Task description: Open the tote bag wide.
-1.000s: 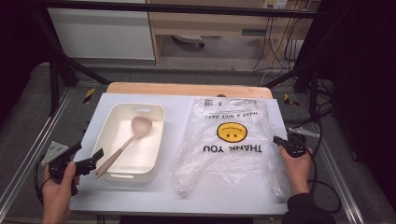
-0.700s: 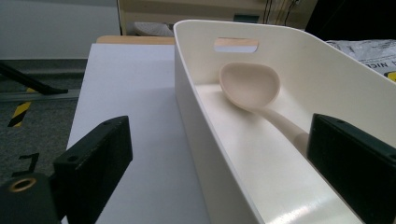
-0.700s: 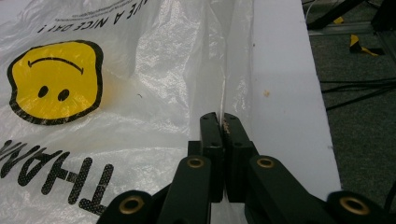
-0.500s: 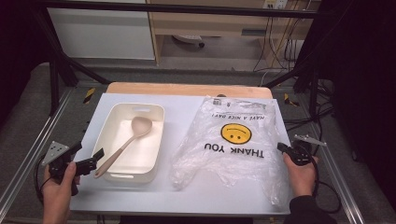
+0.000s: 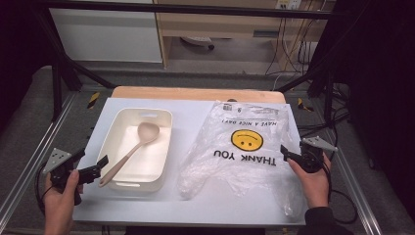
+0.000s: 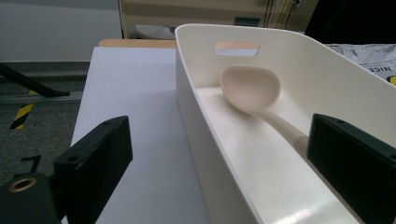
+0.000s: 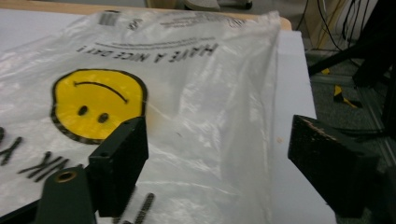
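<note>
High view: the plastic bag lies flat on the table, right of the tub; print reads "THANK YOU", "HAVE A NICE DAY".

Left gripper view: left gripper released beside the spoon.

Right gripper view: right gripper, jaws just opened, grasps nothing. The film is probably light, limp and slippery; pinch an edge.

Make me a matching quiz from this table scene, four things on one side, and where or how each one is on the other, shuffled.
Things:
1. spoon
2. bag
3. bin
4. right tool

Places or states:
A. lies flat, smiley face upside down in the high view
B. lies inside the bin, handle on the near rim
C. jaws open, at the bag's right edge
D. stands on the white mat, left of the bag

Pairs: 1-B, 2-A, 3-D, 4-C
</note>
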{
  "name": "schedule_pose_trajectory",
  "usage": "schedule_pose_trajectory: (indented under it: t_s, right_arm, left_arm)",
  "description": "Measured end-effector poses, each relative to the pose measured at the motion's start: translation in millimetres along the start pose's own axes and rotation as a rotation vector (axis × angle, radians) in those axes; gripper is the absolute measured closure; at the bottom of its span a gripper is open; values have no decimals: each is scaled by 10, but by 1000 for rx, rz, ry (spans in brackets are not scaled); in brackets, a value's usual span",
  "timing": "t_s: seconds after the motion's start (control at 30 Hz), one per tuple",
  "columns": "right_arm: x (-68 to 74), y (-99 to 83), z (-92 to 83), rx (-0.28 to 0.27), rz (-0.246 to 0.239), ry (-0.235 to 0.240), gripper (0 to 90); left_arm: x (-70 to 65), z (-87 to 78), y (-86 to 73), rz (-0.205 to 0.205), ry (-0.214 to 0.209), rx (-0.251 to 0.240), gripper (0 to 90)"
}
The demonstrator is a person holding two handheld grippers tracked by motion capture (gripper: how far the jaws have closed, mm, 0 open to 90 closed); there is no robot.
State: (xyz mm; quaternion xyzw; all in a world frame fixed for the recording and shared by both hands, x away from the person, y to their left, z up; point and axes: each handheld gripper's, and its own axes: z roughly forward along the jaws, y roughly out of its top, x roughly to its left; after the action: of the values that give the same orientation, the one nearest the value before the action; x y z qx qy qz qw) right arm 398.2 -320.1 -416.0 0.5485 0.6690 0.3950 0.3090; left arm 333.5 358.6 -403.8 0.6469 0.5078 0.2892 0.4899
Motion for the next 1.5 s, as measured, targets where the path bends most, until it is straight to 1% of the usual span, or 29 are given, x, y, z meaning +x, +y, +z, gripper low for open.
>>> schedule_pose_trajectory:
  t_s: [0.07,0.17,0.3,0.37,0.47,0.53,0.57,0.73,0.8,0.9,0.97,1.1,1.17,1.33,1.43,1.5]
  right_arm:
    - [105,46,-38,-9,-26,17,148]
    - [280,80,-83,-2,-65,59,112]
    - [510,92,-110,9,-120,108,89]
    - [619,91,-115,22,-133,142,80]
    - [802,82,-121,39,-171,190,73]
    - [948,69,-124,53,-191,224,72]
    - [1024,61,-124,57,-207,246,72]
    - [1433,-12,-102,94,-252,348,75]
    - [1598,-46,-82,111,-291,373,79]
    - [1819,-106,-43,143,-325,427,80]
    - [1941,-133,-30,155,-345,452,81]
    - [2122,-166,-12,168,-372,496,81]
    - [2187,-173,3,170,-366,517,82]
    - [2352,-190,36,179,-373,560,86]
    - [2478,-189,36,168,-401,590,82]
    - [2571,-197,36,166,-410,618,74]
  left_arm:
    - [1,-2,1,1,-1,-1,66]
    - [1,-5,2,4,-1,0,66]
    - [1,-8,4,5,0,-3,66]
    - [2,-5,4,2,0,-5,66]
    - [3,-5,4,1,0,-6,66]
    - [6,-6,4,1,0,-3,66]
    - [8,-6,4,3,2,-1,66]
    - [8,-8,2,2,4,1,66]
    - [5,-5,1,2,7,-1,66]
    - [0,-1,2,3,8,-3,66]
    - [0,-6,3,6,9,-3,66]
    - [0,-4,2,2,10,-4,66]
    - [0,-4,3,6,9,-3,66]
    - [-1,-4,4,10,7,1,66]
    - [0,-6,4,11,7,-1,66]
    - [1,-6,4,10,7,-1,66]
